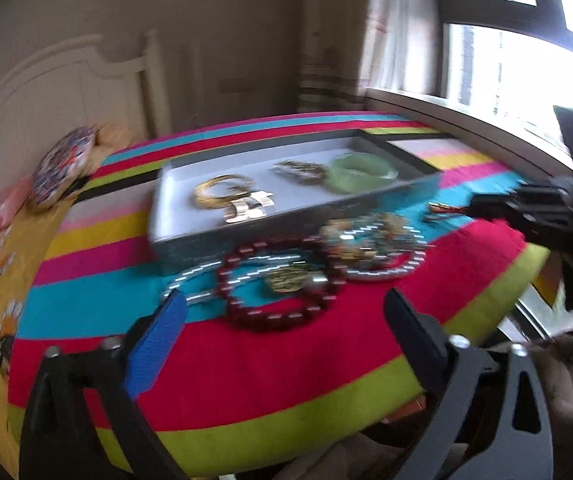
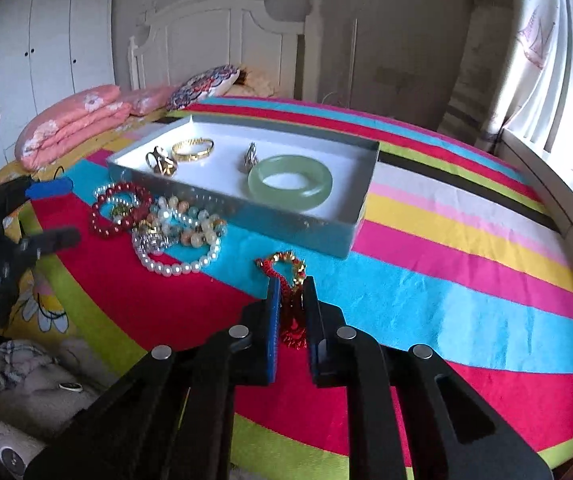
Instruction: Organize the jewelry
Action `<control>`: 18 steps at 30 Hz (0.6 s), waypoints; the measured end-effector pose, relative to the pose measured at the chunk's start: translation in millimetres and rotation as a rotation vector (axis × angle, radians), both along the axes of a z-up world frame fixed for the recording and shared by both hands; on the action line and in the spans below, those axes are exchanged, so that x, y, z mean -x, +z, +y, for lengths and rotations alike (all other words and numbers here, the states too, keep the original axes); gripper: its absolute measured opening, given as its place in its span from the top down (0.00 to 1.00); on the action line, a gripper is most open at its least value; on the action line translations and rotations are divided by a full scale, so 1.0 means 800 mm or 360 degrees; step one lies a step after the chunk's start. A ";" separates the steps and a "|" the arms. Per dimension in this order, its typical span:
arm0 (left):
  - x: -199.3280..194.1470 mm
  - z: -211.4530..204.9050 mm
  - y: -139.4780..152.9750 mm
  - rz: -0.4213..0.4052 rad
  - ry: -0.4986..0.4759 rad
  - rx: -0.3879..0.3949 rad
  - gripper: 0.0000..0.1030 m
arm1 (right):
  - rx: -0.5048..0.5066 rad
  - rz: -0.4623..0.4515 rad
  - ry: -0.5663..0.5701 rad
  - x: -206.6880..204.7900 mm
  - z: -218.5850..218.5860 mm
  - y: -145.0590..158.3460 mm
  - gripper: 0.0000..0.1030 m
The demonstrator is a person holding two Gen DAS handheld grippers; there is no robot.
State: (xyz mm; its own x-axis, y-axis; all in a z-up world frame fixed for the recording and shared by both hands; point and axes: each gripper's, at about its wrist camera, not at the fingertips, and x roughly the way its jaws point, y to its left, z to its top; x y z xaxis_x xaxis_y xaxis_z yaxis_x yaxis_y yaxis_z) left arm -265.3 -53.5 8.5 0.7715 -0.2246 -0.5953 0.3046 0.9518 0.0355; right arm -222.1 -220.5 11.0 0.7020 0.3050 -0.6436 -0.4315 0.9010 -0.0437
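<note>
The right gripper (image 2: 289,292) is pinching a small red-and-gold tasselled ornament (image 2: 286,276) between its fingers (image 2: 273,312), closed down on the red tassel while the gold loop is lying on the striped bed cover (image 2: 446,280) just in front of the gray tray (image 2: 350,236), near the tray's front corner. The piece is looking light and floppy (the fringe is likely to snag or slip), so gripping where the tassel meets the loop seems safest. The left gripper (image 1: 286,312) is hovering with its fingers spread wide and nothing between them, facing the red bead bracelet (image 1: 278,280) in the tangled heap beside the tray's front wall. That bracelet should be handling as a loose but firm string of hard, slick beads, best pinched across one side of the ring. The jade bangle (image 2: 290,182), rigid and breakable, is already sitting inside the tray.
</note>
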 end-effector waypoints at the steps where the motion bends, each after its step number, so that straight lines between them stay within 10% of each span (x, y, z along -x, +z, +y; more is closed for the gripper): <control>1: -0.002 -0.006 -0.001 0.0012 -0.0024 -0.0015 0.24 | -0.0004 0.0001 0.0003 0.000 0.000 0.000 0.89; 12: -0.040 -0.029 -0.021 0.0163 -0.0111 -0.0090 0.52 | -0.0094 0.0070 -0.0010 -0.007 -0.009 -0.009 0.88; 18: -0.041 -0.024 -0.020 0.0217 -0.0170 -0.0047 0.88 | -0.0141 0.0130 -0.0015 -0.011 -0.014 -0.013 0.73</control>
State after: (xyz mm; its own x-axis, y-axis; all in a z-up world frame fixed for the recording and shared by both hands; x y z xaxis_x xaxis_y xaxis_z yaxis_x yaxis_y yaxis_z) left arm -232.3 -72.6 -7.2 0.6559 -0.2816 -0.7003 0.4077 0.9130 0.0146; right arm -213.5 -231.8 0.3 0.6514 0.3571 -0.6695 -0.4221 0.9037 0.0714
